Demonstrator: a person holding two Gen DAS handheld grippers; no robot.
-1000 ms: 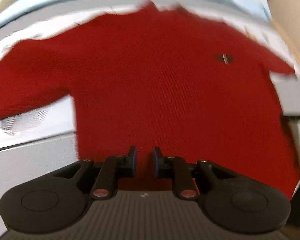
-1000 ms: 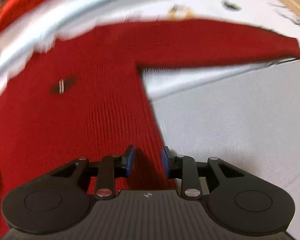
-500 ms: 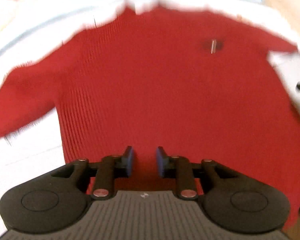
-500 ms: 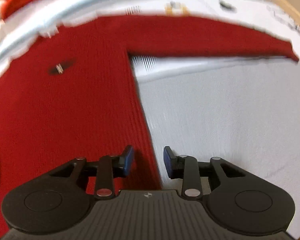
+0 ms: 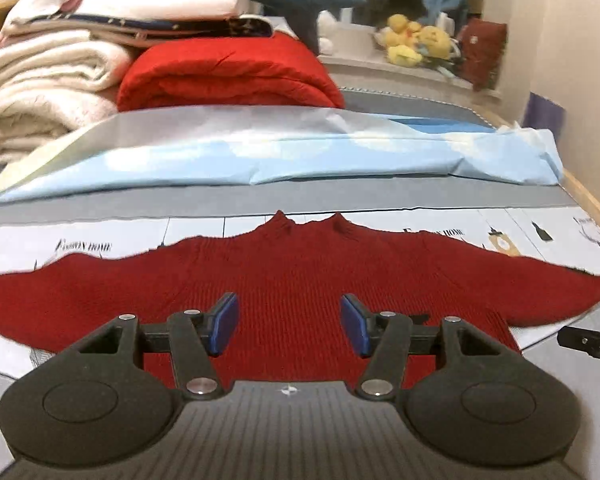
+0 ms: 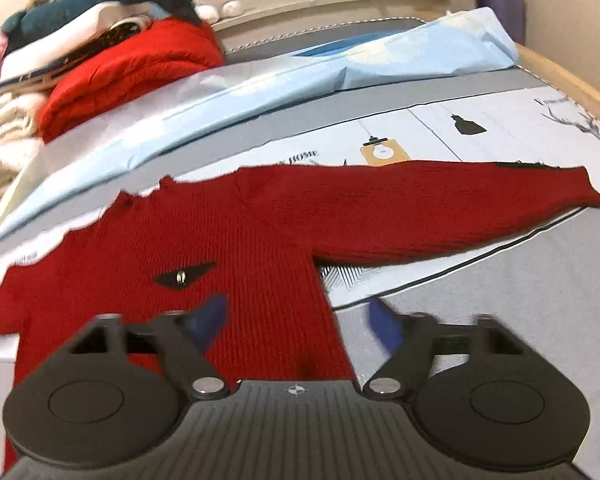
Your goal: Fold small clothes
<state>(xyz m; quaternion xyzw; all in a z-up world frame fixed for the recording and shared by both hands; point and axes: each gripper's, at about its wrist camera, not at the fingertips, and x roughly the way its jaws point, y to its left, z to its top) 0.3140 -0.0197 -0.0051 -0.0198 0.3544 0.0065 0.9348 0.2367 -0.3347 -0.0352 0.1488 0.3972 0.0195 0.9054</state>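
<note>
A small red knit sweater (image 5: 292,276) lies flat on the printed bed sheet (image 5: 100,246), sleeves spread out to both sides, a black logo patch (image 6: 182,277) on its chest. My left gripper (image 5: 289,322) hovers above the sweater's lower body, its jaws opening with nothing gripped between them. In the right wrist view the sweater (image 6: 228,240) fills the left and middle, its right sleeve (image 6: 480,208) stretched out. My right gripper (image 6: 298,322) hangs over the sweater's right side edge, jaws opening wide and blurred, free of the cloth.
A light blue sheet (image 5: 284,152) lies across the bed behind the sweater. Folded blankets, a red quilt (image 5: 228,72) and white bedding (image 5: 48,76), are stacked at the back left. Plush toys (image 5: 416,42) sit on the window ledge. A wooden bed rail (image 6: 572,84) runs along the right.
Both grippers have lifted and tilted up away from the sweater, so the whole garment and room now show. Both pairs of jaws have spread apart, the right far wider.
</note>
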